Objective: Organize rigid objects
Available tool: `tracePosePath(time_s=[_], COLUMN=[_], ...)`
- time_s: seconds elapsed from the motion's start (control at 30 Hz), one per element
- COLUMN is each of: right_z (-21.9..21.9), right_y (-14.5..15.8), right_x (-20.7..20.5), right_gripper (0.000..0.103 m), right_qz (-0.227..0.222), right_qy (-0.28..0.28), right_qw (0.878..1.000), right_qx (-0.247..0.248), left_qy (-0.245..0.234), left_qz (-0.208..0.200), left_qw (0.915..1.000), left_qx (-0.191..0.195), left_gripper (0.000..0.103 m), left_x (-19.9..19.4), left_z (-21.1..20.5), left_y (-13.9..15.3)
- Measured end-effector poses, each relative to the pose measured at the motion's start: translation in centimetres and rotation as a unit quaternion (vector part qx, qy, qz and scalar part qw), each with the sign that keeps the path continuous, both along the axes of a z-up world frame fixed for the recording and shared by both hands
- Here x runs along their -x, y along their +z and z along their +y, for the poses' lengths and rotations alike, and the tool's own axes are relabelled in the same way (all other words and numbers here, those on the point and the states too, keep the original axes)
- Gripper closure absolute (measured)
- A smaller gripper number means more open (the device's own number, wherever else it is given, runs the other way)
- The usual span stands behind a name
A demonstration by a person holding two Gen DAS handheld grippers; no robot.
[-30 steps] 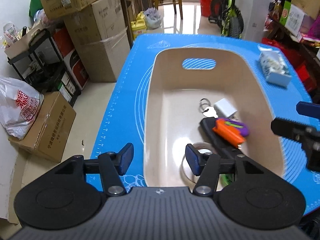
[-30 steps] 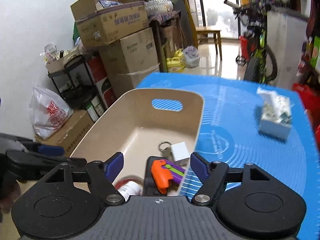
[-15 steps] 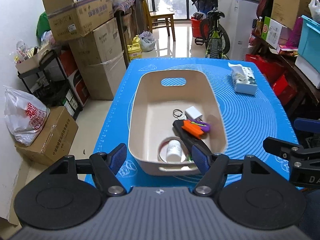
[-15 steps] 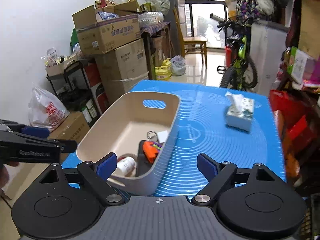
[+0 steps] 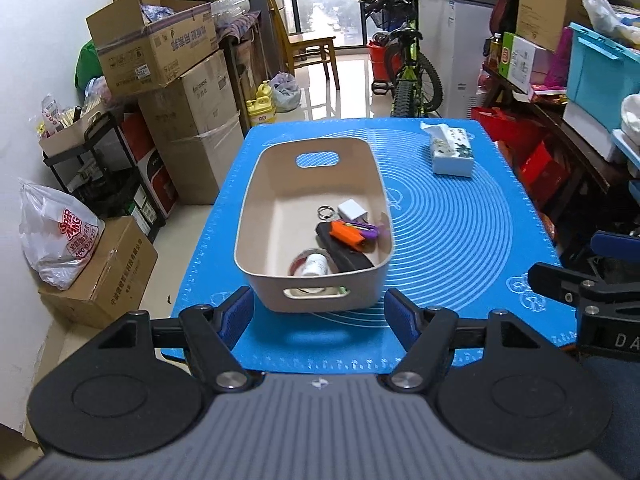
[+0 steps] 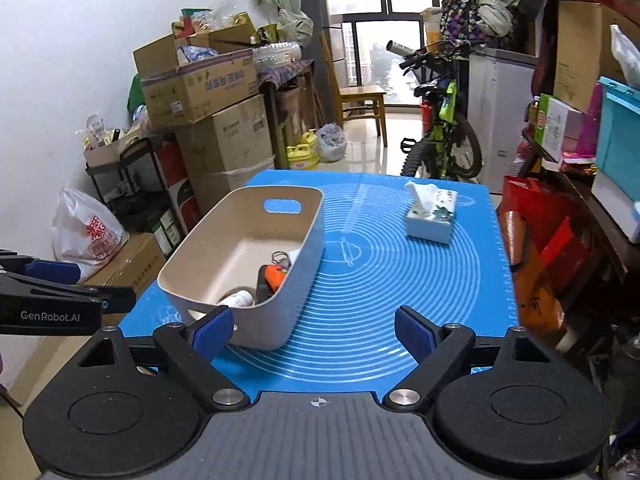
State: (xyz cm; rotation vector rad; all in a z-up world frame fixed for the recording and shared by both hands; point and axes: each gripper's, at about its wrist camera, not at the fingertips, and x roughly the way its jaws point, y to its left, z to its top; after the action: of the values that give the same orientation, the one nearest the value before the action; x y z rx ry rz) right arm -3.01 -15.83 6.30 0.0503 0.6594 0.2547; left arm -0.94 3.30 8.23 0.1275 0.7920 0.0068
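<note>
A beige bin (image 5: pixel 256 216) (image 6: pixel 308 236) stands on the blue mat (image 5: pixel 448 236) (image 6: pixel 380 280). Inside it lie an orange and purple tool (image 5: pixel 352 234), a black case (image 5: pixel 344 256), a white charger block (image 5: pixel 352 210), a key ring (image 5: pixel 325 212) and a white bottle (image 5: pixel 314 266) on a tape roll. My left gripper (image 5: pixel 320 314) is open and empty, held back from the bin's near end. My right gripper (image 6: pixel 314 332) is open and empty, near the table's front edge, right of the bin.
A tissue box (image 5: pixel 450 152) (image 6: pixel 432 214) sits at the mat's far right. Stacked cardboard boxes (image 5: pixel 184 92), a black rack and a plastic bag (image 5: pixel 56 240) line the left wall. A bicycle (image 5: pixel 408 68) stands beyond the table. Shelves with boxes stand on the right.
Both grippers have pulled back and up away from the bin, which now shows whole and smaller. Both stay open and empty. The bin's contents have not moved.
</note>
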Motion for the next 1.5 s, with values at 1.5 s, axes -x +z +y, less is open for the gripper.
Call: tracePosePath(time_s=[1.5], right_z=[-2.4], right_y=[1.7], right_x=[5.5], right_gripper=[0.014], right_qz=[-0.021], right_qy=[-0.023], right_qw=[0.999], right_qx=[0.01], left_qy=[-0.007], left_qz=[-0.012], left_qw=[0.9999], left_qx=[0.007], left_gripper=[0.031], left_x=[4.5], left_z=[-1.8], left_y=[0.8])
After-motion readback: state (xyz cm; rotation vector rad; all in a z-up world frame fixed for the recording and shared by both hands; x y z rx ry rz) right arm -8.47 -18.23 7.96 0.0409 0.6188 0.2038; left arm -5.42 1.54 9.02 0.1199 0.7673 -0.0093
